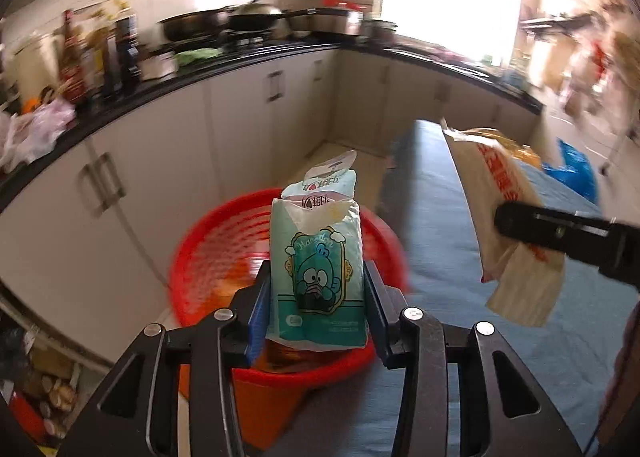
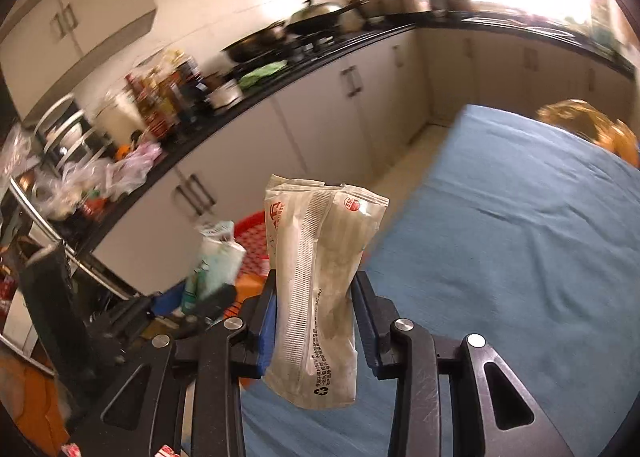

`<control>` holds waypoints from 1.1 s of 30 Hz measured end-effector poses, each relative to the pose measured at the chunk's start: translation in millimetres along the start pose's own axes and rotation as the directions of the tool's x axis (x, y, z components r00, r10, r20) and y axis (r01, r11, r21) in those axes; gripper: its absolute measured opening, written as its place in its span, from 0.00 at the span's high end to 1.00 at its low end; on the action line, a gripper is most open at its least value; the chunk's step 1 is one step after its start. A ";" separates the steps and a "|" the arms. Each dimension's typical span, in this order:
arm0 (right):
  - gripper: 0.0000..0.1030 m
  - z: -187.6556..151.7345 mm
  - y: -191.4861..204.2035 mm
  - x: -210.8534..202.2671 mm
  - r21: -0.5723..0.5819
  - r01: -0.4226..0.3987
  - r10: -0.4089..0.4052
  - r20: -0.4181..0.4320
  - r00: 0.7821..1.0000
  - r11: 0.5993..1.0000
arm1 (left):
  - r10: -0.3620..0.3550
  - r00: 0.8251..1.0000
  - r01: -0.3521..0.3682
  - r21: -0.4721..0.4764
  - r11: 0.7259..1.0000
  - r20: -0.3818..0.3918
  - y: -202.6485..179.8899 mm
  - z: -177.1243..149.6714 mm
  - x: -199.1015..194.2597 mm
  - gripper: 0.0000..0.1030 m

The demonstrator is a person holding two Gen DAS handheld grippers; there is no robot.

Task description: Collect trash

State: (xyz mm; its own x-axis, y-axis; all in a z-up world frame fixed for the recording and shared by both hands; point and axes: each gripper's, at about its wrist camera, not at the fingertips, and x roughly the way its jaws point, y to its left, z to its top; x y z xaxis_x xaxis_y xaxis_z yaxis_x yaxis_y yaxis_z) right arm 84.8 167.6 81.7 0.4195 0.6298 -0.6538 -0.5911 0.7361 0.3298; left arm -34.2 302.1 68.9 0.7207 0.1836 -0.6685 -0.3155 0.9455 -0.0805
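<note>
Two grippers, each clamped on one piece of trash. Left gripper (image 1: pixel 316 293) pinches a torn teal plastic packet with a cartoon face (image 1: pixel 318 269), upright, above the round red plastic basket (image 1: pixel 208 241) on the floor off the blue-covered worktop's (image 1: pixel 440 225) left edge. Right gripper (image 2: pixel 314 309) pinches a crumpled beige printed pouch (image 2: pixel 320 297) over that edge.
</note>
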 end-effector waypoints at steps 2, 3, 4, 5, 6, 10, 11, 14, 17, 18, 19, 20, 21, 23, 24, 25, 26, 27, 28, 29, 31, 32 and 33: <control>0.61 5.2 10.8 17.5 -0.013 -0.011 0.011 -0.003 1.000 1.000 | 0.013 1.000 -0.014 -0.021 1.000 -0.008 11.7 2.7 8.4 0.59; 0.60 8.0 14.8 27.1 -0.016 -0.011 0.010 -0.002 1.000 1.000 | 0.021 1.000 -0.022 -0.035 0.999 -0.008 18.8 3.4 12.7 0.56; 0.55 10.1 16.9 36.3 -0.016 -0.018 0.018 -0.011 1.000 1.000 | 0.032 0.999 -0.033 -0.048 0.998 -0.008 25.1 3.6 17.1 0.54; 0.53 11.1 16.5 43.3 -0.014 -0.018 0.018 -0.018 1.000 1.000 | 0.045 0.999 -0.046 -0.059 0.997 -0.010 30.1 3.0 20.7 0.49; 0.53 10.9 13.8 46.0 -0.005 -0.003 0.003 -0.018 1.000 1.000 | 0.057 0.998 -0.058 -0.066 0.996 -0.014 31.4 4.2 25.3 0.45; 0.53 8.2 -1.9 30.5 0.034 -0.025 0.026 -0.003 1.000 0.999 | 0.051 0.999 -0.051 -0.093 0.994 0.000 35.3 -3.5 20.4 0.37; 0.52 4.8 -6.6 21.1 0.047 -0.030 0.030 0.007 1.000 0.998 | 0.059 0.998 -0.057 -0.096 0.994 0.013 32.9 -5.9 15.2 0.37; 0.42 -16.1 -11.7 -17.5 0.030 -0.016 0.014 0.037 0.999 0.999 | 0.100 0.992 -0.093 -0.107 0.990 0.071 19.7 -15.2 -12.7 0.29; 0.34 -50.0 -4.6 -66.5 -0.046 0.055 -0.050 0.116 0.992 0.997 | 0.123 0.977 -0.110 -0.081 0.991 0.173 -4.2 -29.2 -54.3 0.04; 0.24 -66.5 0.4 -85.1 -0.084 0.120 -0.107 0.151 0.983 0.989 | 0.132 0.967 -0.121 -0.062 0.991 0.217 -16.8 -38.9 -73.0 0.00; 0.21 -73.9 4.2 -94.8 -0.095 0.162 -0.143 0.179 0.973 0.982 | 0.141 0.960 -0.132 -0.051 0.990 0.241 -20.7 -44.2 -82.2 0.00; 0.17 -88.0 7.4 -109.8 -0.106 0.212 -0.184 0.228 0.956 0.971 | 0.160 0.950 -0.155 -0.037 0.987 0.267 -29.5 -52.9 -93.4 0.00; 0.12 -104.0 10.1 -124.0 -0.122 0.263 -0.222 0.275 0.935 0.957 | 0.184 0.940 -0.186 -0.019 0.982 0.287 -40.8 -65.0 -104.5 0.00; 0.08 -131.6 12.7 -142.8 -0.127 0.362 -0.308 0.318 0.897 0.923 | 0.209 0.934 -0.219 0.002 0.976 0.289 -55.5 -85.0 -114.4 0.00; 0.08 -144.6 11.6 -151.3 -0.120 0.388 -0.331 0.332 0.883 0.914 | 0.226 0.931 -0.238 0.009 0.971 0.286 -61.5 -93.3 -116.8 0.00; 0.08 -156.8 11.1 -159.3 -0.118 0.408 -0.348 0.346 0.871 0.905 | 0.244 0.930 -0.259 0.019 0.966 0.275 -67.2 -101.8 -118.4 0.00; 0.08 -167.8 10.1 -165.0 -0.115 0.429 -0.369 0.349 0.862 0.896 | 0.242 0.934 -0.257 0.023 0.966 0.264 -70.5 -109.5 -120.0 0.00; 0.08 -173.6 8.8 -168.5 -0.106 0.438 -0.381 0.343 0.859 0.893 | 0.221 0.942 -0.232 0.017 0.972 0.252 -71.9 -116.7 -122.7 0.00; 0.08 -181.0 4.6 -173.1 -0.092 0.435 -0.383 0.337 0.860 0.896 | 0.191 0.950 -0.199 0.008 0.980 0.246 -72.1 -122.8 -126.2 0.00; 0.08 -187.3 2.3 -177.1 -0.082 0.429 -0.381 0.332 0.863 0.900 | 0.180 0.952 -0.186 0.004 0.982 0.246 -71.7 -126.5 -128.2 0.00; 0.08 -196.4 -2.1 -183.3 -0.060 0.438 -0.398 0.320 0.860 0.897 | 0.188 0.946 -0.196 0.002 0.981 0.262 -72.5 -133.1 -135.2 0.00; 0.08 -201.7 -2.7 -187.1 -0.051 0.445 -0.407 0.320 0.855 0.894 | 0.197 0.943 -0.205 0.003 0.979 0.270 -74.2 -135.0 -138.3 0.00; 0.08 -206.5 -3.3 -190.7 -0.045 0.446 -0.410 0.321 0.854 0.894 | 0.212 0.935 -0.222 0.002 0.975 0.283 -75.4 -138.7 -142.9 0.00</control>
State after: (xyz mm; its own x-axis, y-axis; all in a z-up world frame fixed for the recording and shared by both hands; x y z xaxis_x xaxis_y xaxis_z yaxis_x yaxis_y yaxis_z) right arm -135.6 -6.2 64.6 0.8218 0.3153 -0.4747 -0.3721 0.9278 -0.0279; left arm -199.0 167.3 67.9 0.7819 0.4486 -0.4328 -0.4664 0.8817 0.0714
